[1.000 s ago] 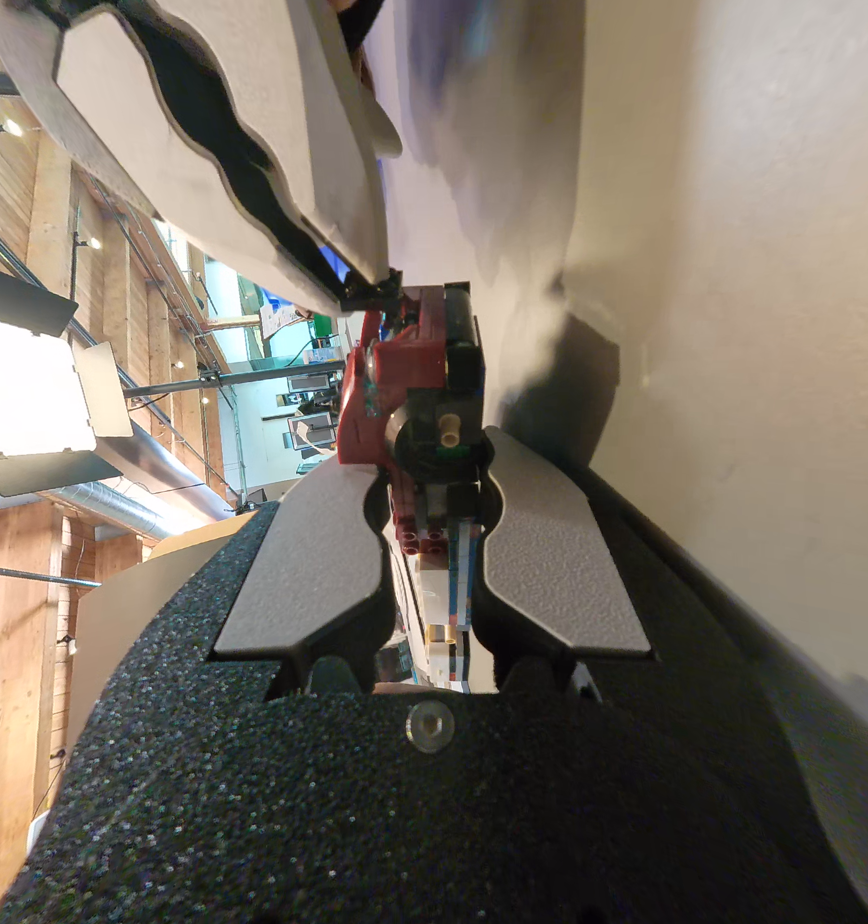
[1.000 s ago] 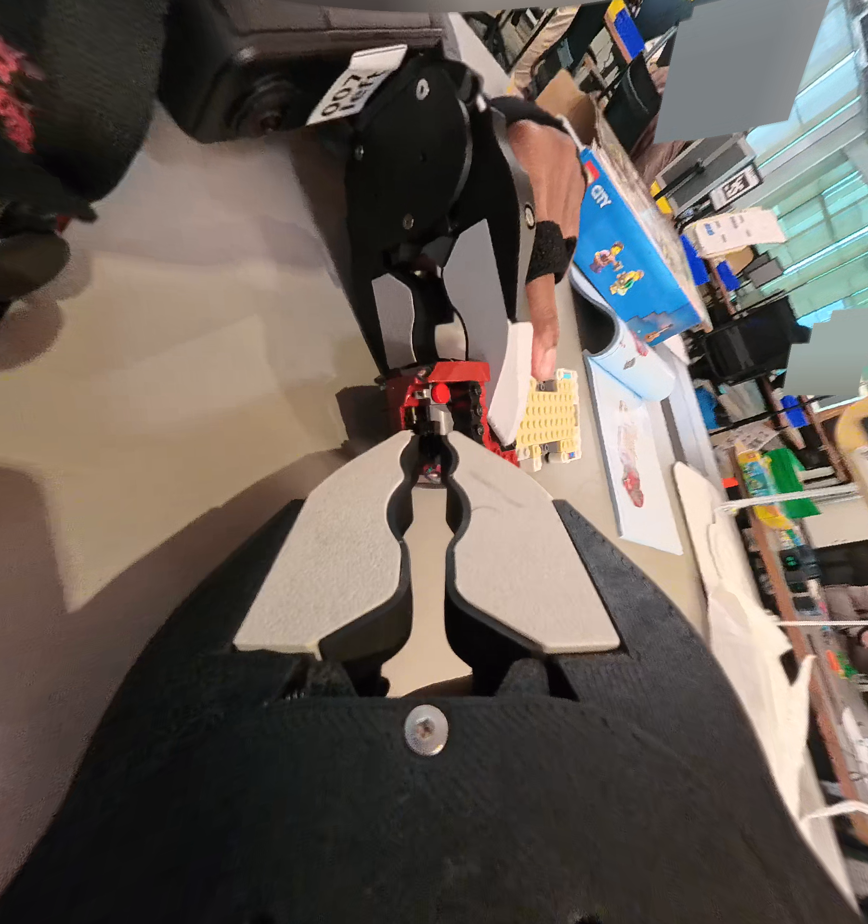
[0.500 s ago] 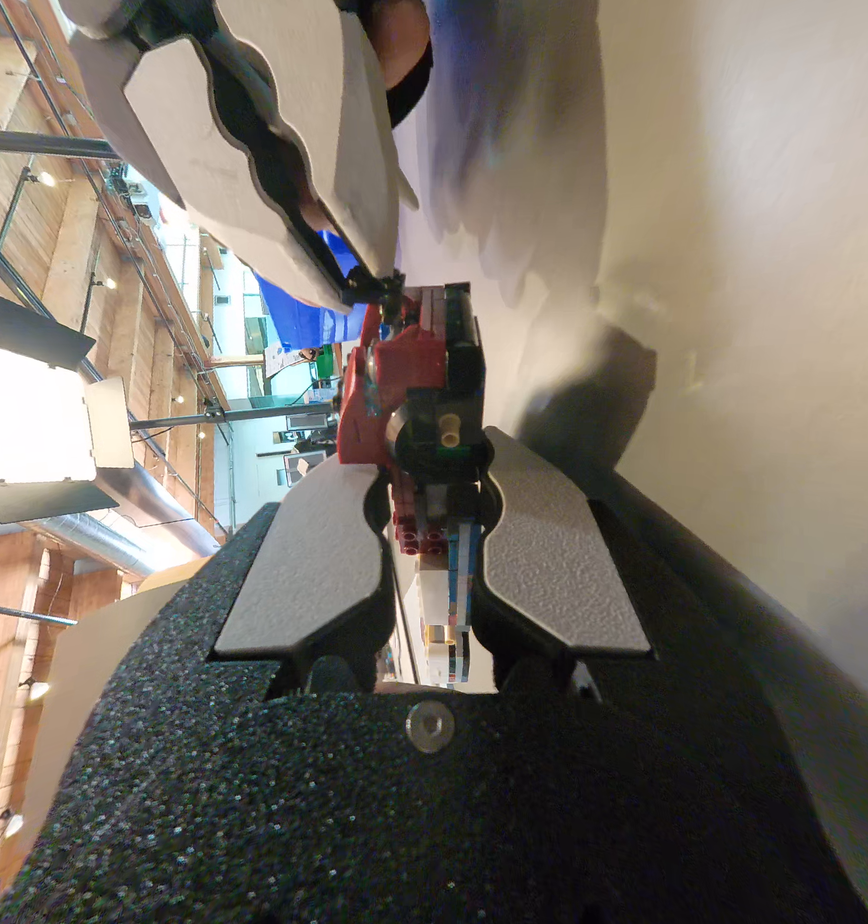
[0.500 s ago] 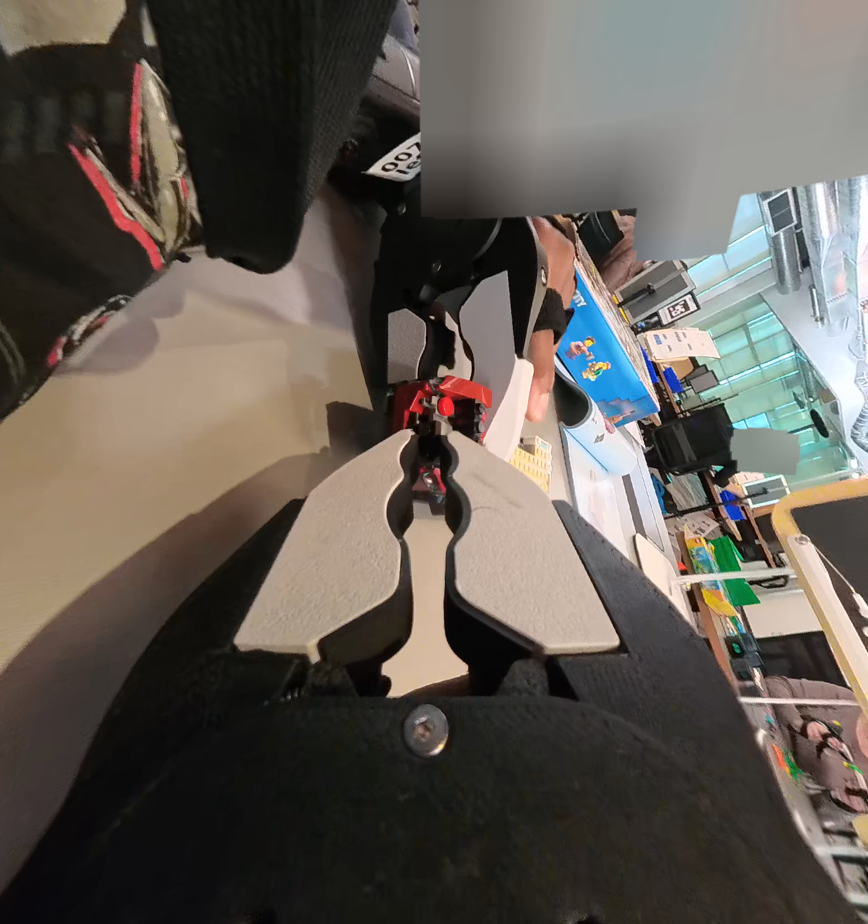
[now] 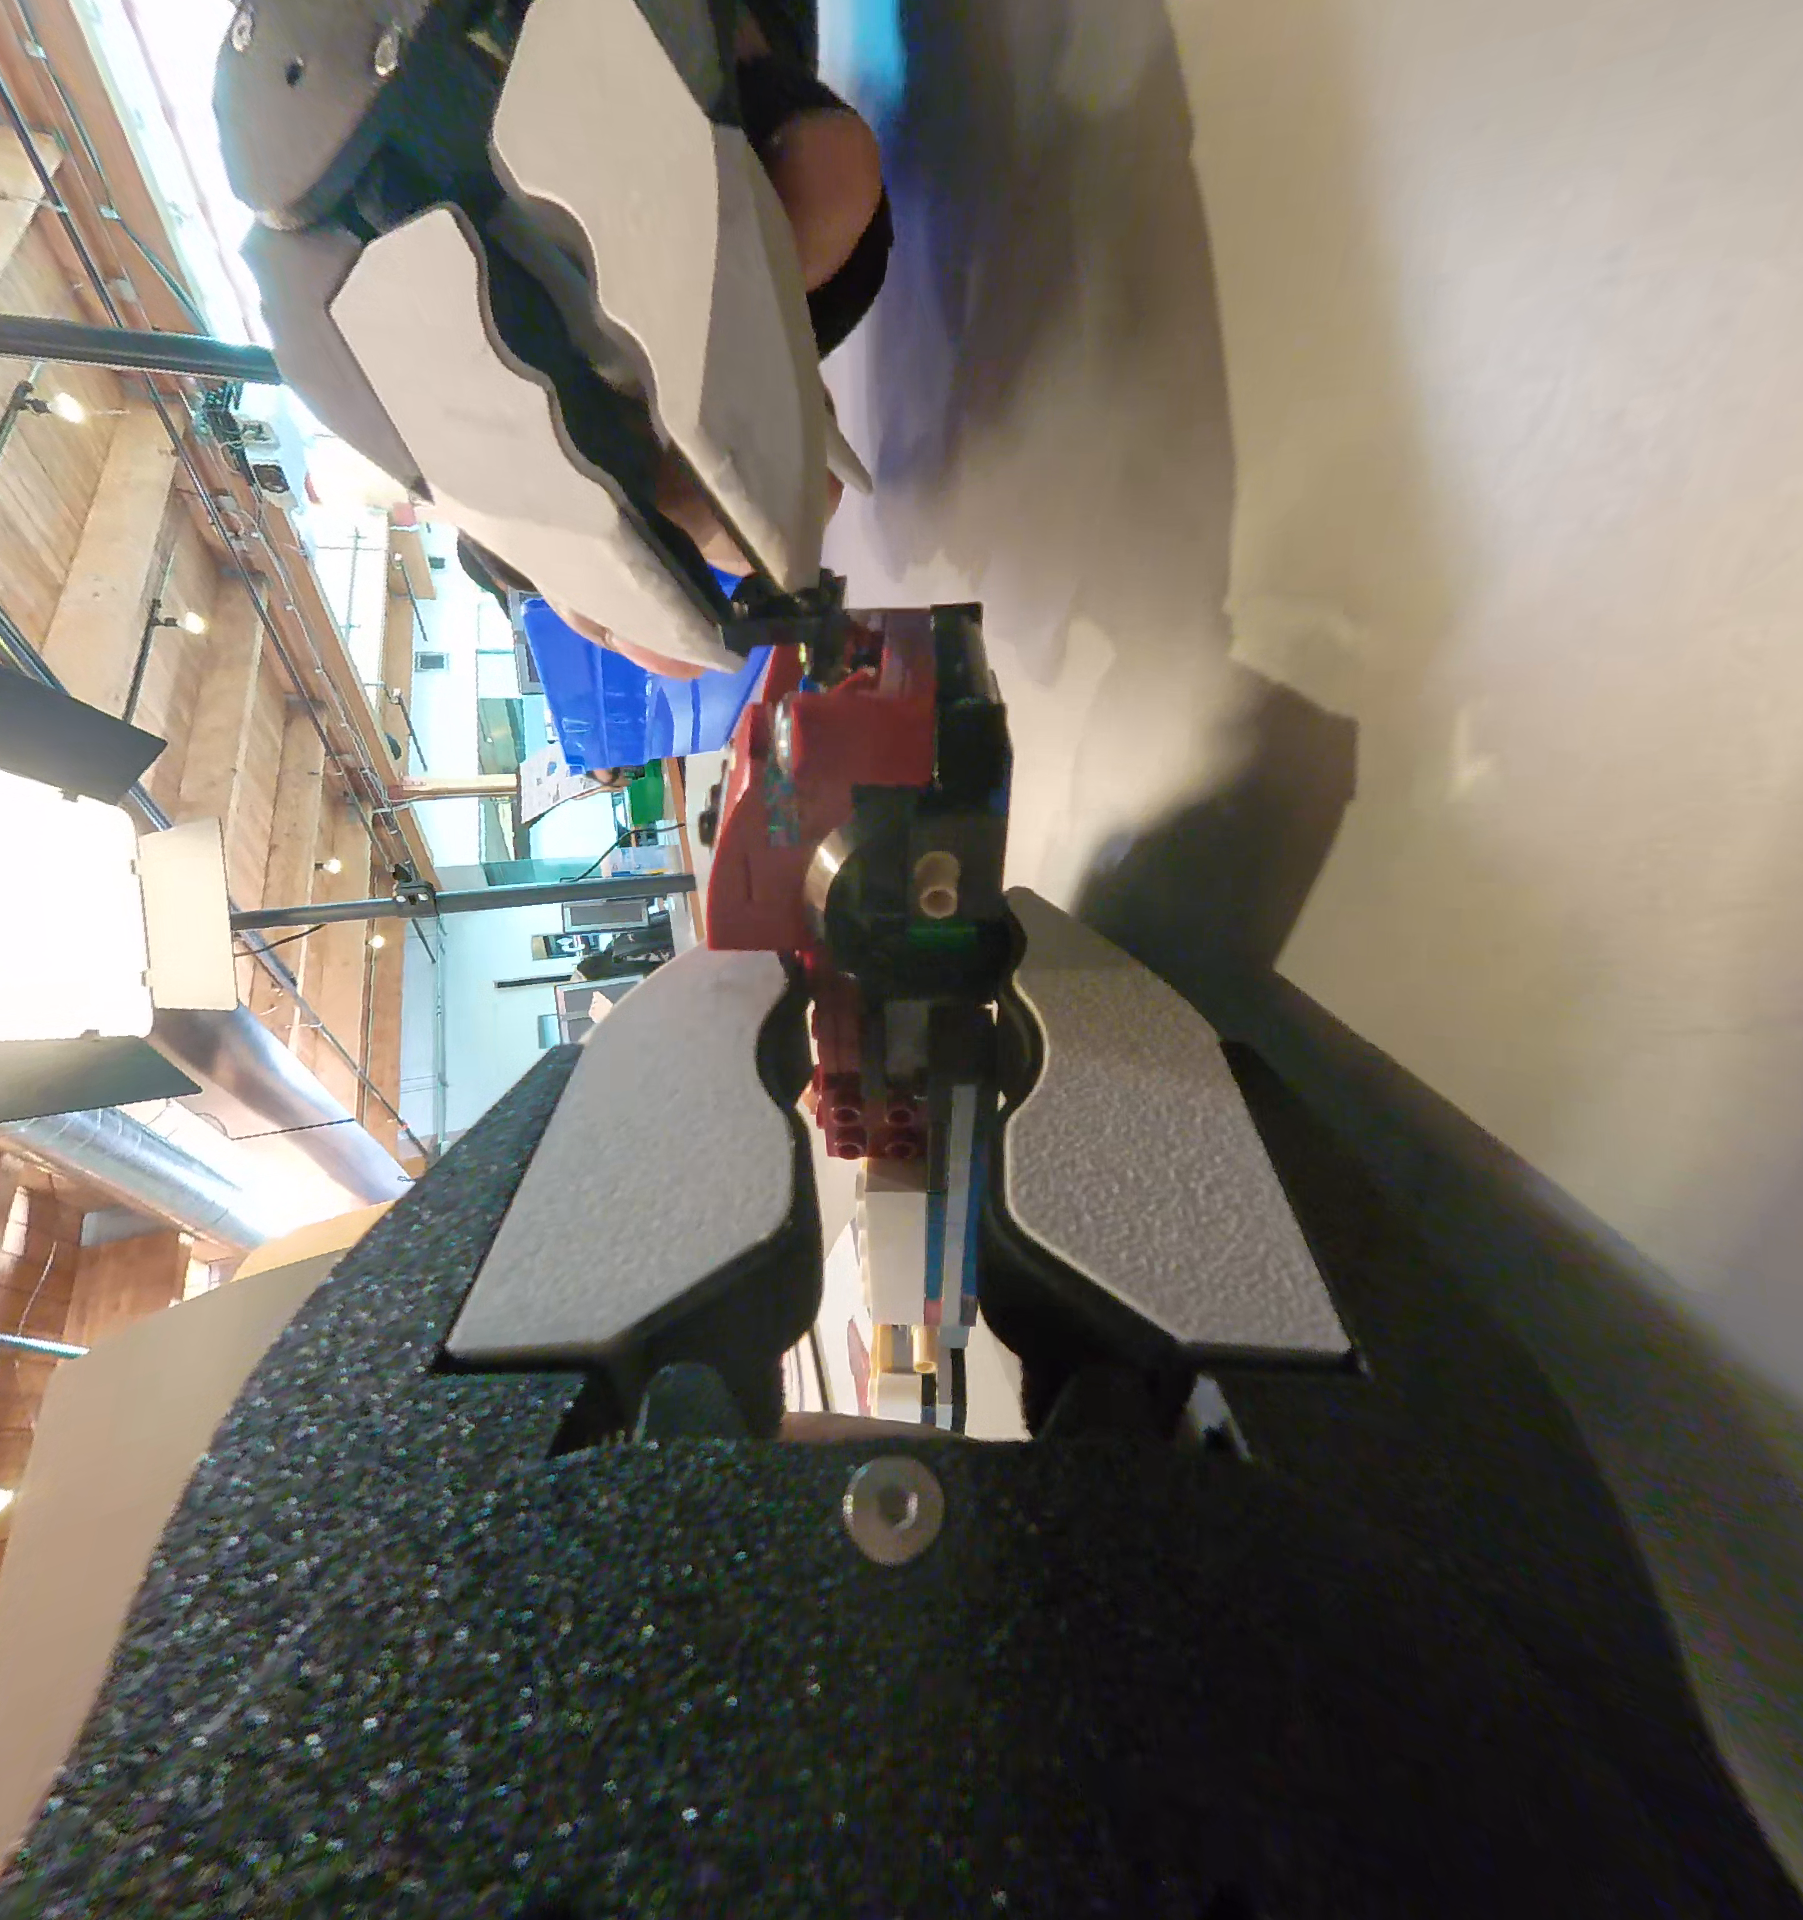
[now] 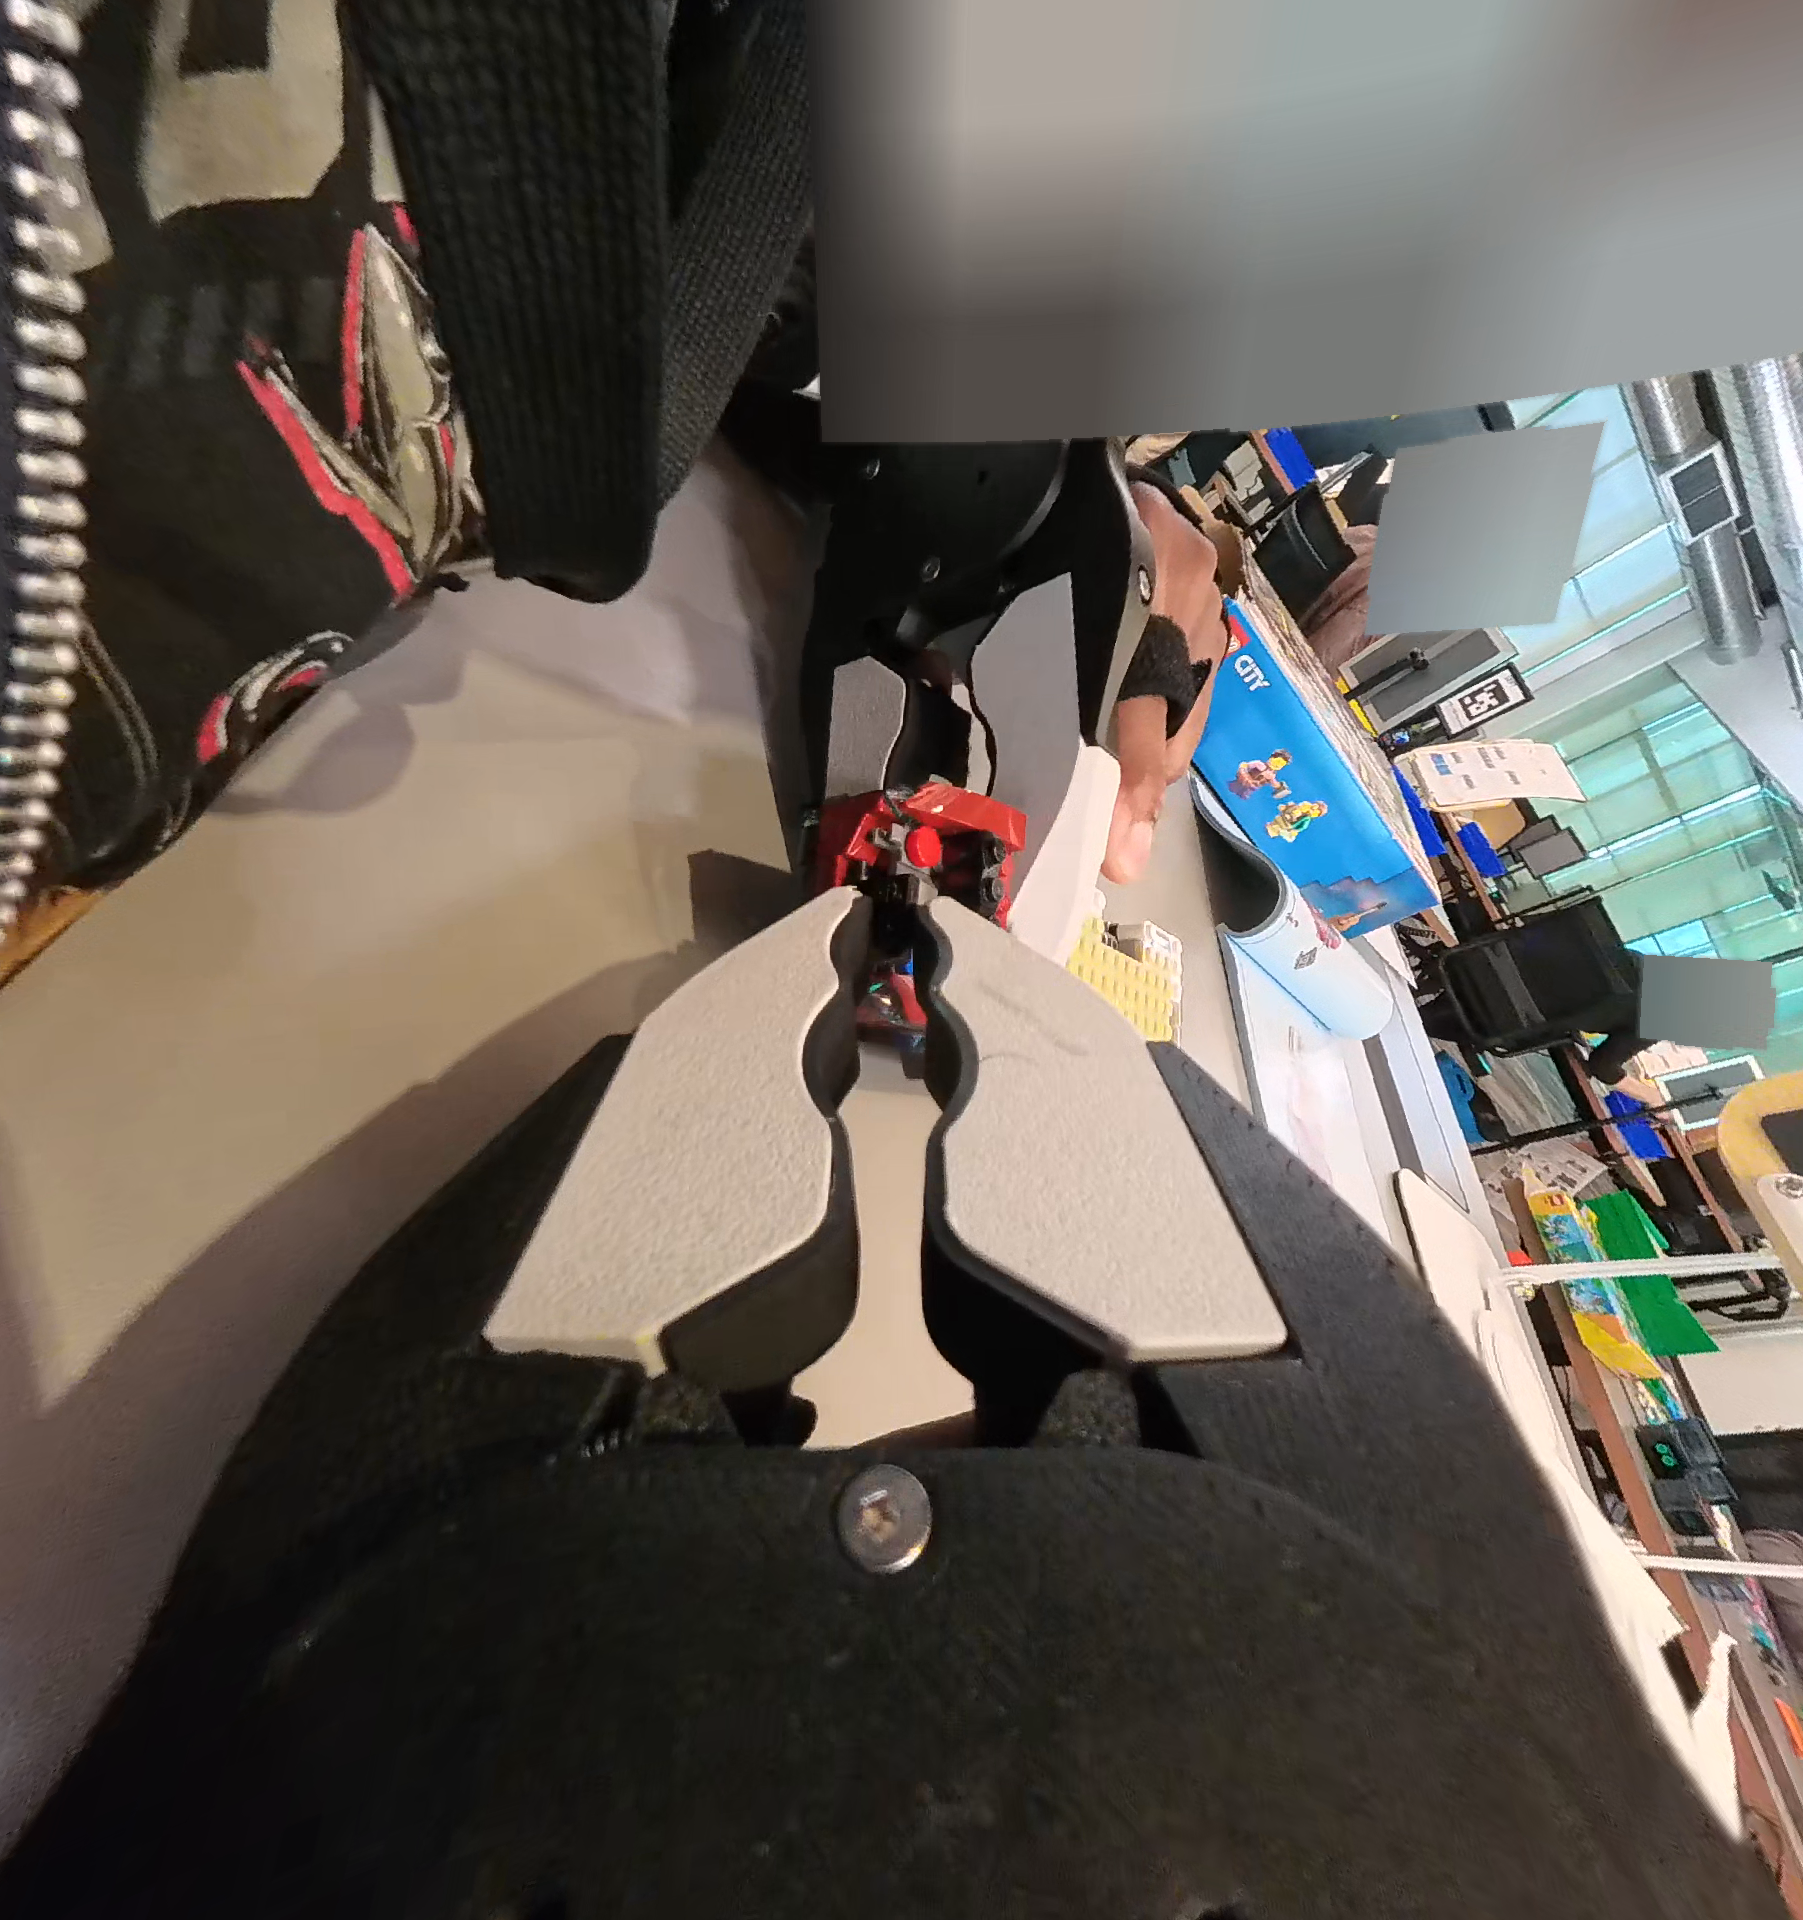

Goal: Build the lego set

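Lifted off the table, red-and-black brick car shows studs.

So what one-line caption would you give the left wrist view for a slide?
Left gripper clamps a red-and-black brick model while the right gripper pinches a small black piece at its far end.

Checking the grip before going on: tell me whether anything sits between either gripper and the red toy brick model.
Nothing visible does. The left gripper is closed directly on the red toy brick model, and the right gripper pinches a small black part at its other end.
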Demonstrator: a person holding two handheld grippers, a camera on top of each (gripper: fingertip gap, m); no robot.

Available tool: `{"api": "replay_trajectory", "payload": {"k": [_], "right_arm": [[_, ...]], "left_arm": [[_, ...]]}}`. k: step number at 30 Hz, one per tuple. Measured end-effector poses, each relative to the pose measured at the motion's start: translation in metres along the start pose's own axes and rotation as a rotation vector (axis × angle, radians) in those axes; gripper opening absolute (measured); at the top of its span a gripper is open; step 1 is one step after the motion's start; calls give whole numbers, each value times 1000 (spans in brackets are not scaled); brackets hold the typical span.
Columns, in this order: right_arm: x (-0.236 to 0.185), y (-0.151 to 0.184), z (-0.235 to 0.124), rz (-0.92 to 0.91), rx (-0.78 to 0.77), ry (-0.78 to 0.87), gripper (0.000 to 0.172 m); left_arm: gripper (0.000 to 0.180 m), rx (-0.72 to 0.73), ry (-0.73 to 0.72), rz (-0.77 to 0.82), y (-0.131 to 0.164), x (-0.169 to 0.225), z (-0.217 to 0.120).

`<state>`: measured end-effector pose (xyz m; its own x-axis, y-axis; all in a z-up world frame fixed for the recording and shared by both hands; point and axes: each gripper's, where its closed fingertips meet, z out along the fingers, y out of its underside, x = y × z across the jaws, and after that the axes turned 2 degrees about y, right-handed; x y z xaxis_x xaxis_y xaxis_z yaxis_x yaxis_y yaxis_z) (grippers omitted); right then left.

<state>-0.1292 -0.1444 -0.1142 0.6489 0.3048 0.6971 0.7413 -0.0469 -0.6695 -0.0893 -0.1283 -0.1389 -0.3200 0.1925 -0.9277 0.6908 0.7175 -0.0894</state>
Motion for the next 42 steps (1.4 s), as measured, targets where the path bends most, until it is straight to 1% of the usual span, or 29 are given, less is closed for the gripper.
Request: {"api": "replay_trajectory", "payload": {"k": [10,18,23,28,31,42], "right_arm": [[-5,1,0,-79,2,-29,8],[-8,-1,-2,-127,34,-59,8],[-7,-2,-4,-122,58,-74,8],[-1,-2,-3,-75,19,-46,8],[1,0,-3,-84,-15,-26,8],[0,3,-5,-253,-111,5,8]], "left_arm": [[31,16,18,-4,-5,3,0],[31,57,27,-28,-10,3,-1],[31,73,24,-46,-12,3,-2],[32,51,0,-54,-6,-2,-2],[32,37,-14,-43,-4,-3,-1],[32,18,-20,-27,-2,-3,-2]]}}
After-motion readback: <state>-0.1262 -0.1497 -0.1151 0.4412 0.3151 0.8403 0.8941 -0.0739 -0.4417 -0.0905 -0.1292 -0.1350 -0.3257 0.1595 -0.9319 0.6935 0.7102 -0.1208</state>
